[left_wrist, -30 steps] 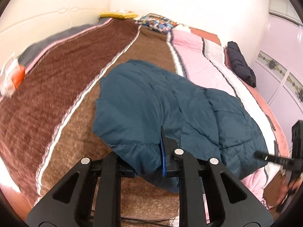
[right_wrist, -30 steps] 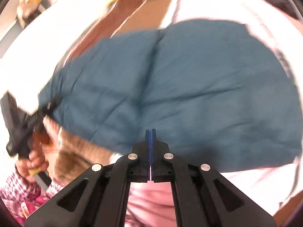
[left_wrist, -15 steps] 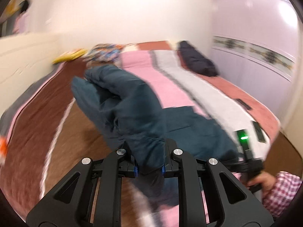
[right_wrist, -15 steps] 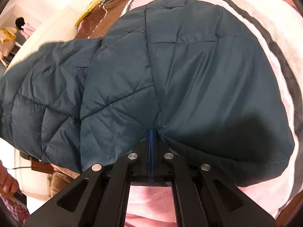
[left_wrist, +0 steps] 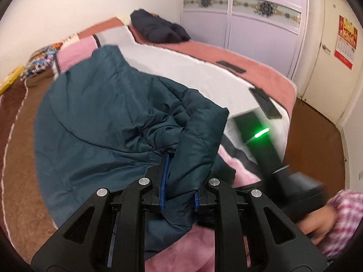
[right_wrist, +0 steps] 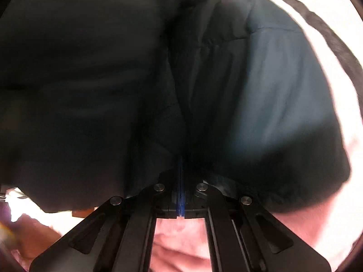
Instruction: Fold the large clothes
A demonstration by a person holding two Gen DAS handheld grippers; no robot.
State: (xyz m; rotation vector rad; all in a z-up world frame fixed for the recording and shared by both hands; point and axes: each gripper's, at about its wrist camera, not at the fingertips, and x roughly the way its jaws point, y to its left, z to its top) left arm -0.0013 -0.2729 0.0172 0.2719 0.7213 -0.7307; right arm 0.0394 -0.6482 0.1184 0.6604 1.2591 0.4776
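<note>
A dark teal quilted jacket [left_wrist: 95,122] lies bunched on the bed. My left gripper [left_wrist: 179,181] is shut on a thick fold of its edge and holds that fold up over the rest of the jacket. The right gripper's body, with a green light [left_wrist: 261,133], shows at the right of the left wrist view. In the right wrist view the jacket [right_wrist: 261,90] fills almost the whole frame, dark and blurred. My right gripper [right_wrist: 180,176] has its jaws pressed together with jacket fabric bunched right at the tips.
The bed has a brown blanket [left_wrist: 15,158] on the left and pink-and-white bedding [left_wrist: 204,77] on the right. A dark bundle of clothing [left_wrist: 158,29] and two dark phones [left_wrist: 266,104] lie on it. A lilac wardrobe [left_wrist: 249,22] stands behind.
My left gripper has lifted its jacket fold and swung it right, over the jacket toward the right gripper. The jacket now covers nearly the whole right wrist view.
</note>
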